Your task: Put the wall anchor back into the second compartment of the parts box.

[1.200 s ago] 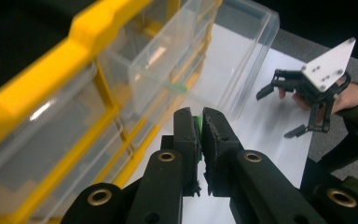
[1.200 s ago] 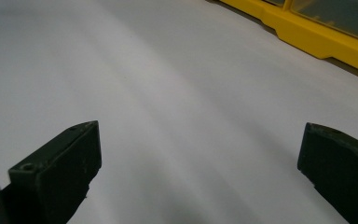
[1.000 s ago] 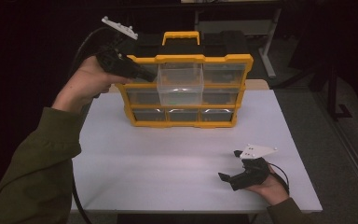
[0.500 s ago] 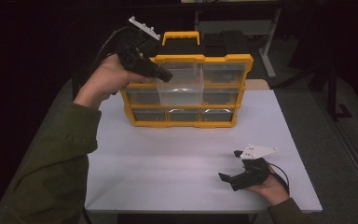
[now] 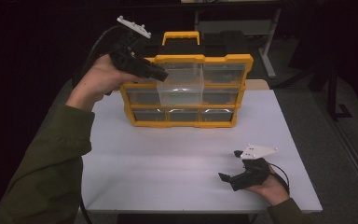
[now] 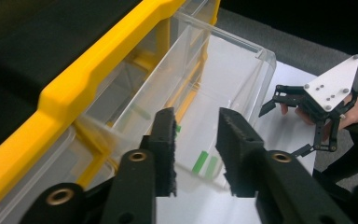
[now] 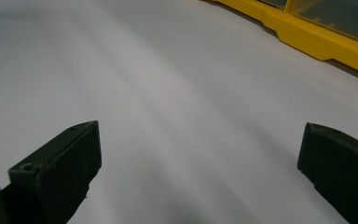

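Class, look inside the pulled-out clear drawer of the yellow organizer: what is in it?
Inside the clear drawer, small green pieces lie on its floor. The left gripper covers the near part.

The high view looks forward and down from the person's side, taking in the whole white tabletop (image 5: 168,168) and the yellow organizer (image 5: 186,116) at its far edge. The left gripper view sits close above the organizer's pulled-out clear drawer (image 6: 223,79) — facing the right tongs (image 6: 284,116) beyond. The right gripper view skims low over the tabletop toward the organizer's base.
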A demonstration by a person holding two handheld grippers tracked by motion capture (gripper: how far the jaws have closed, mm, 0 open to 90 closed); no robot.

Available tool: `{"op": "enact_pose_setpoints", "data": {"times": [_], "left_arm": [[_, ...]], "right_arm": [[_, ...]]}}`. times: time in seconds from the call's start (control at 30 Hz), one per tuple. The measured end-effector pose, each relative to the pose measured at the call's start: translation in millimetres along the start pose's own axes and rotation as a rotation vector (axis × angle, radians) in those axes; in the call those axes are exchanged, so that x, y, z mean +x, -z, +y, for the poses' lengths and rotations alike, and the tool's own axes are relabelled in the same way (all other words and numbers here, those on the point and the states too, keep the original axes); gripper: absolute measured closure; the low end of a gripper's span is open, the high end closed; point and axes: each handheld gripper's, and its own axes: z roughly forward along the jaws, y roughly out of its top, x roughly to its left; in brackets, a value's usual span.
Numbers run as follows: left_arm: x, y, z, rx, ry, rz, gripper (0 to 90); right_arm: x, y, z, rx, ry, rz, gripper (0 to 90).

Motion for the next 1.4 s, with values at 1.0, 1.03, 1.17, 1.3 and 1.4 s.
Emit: {"op": "enact_pose_setpoints", "data": {"times": [1.0, 1.03, 1.17, 1.3, 1.4], "left_arm": [[-2.9, -5.5, -104.6, -0.056, -0.006, 0.067, 6.7], [-4.2, -7.4, -108.2, -0.059, -0.004, 0.069, 5.2], [-8.2, -15.9, -122.6, -0.067, 0.001, 0.078, 0.0], [-12.7, -24.4, -137.7, -0.083, -0.005, 0.087, 0.0], [-17.2, -32.7, -150.4, -0.084, -0.006, 0.083, 0.0]], "right_arm": [[0.2, -1.2, 0.3, 0.003, 0.004, 0.001, 0.0], [0.2, -1.0, 0.3, 0.001, 0.007, 0.001, 0.0], [0.1, -0.8, 0.4, -0.001, 0.006, 0.001, 0.0], [0.1, -0.7, 0.3, -0.002, 0.006, 0.002, 0.0], [-0.1, -0.7, 0.3, -0.003, 0.006, 0.001, 0.0]]}}
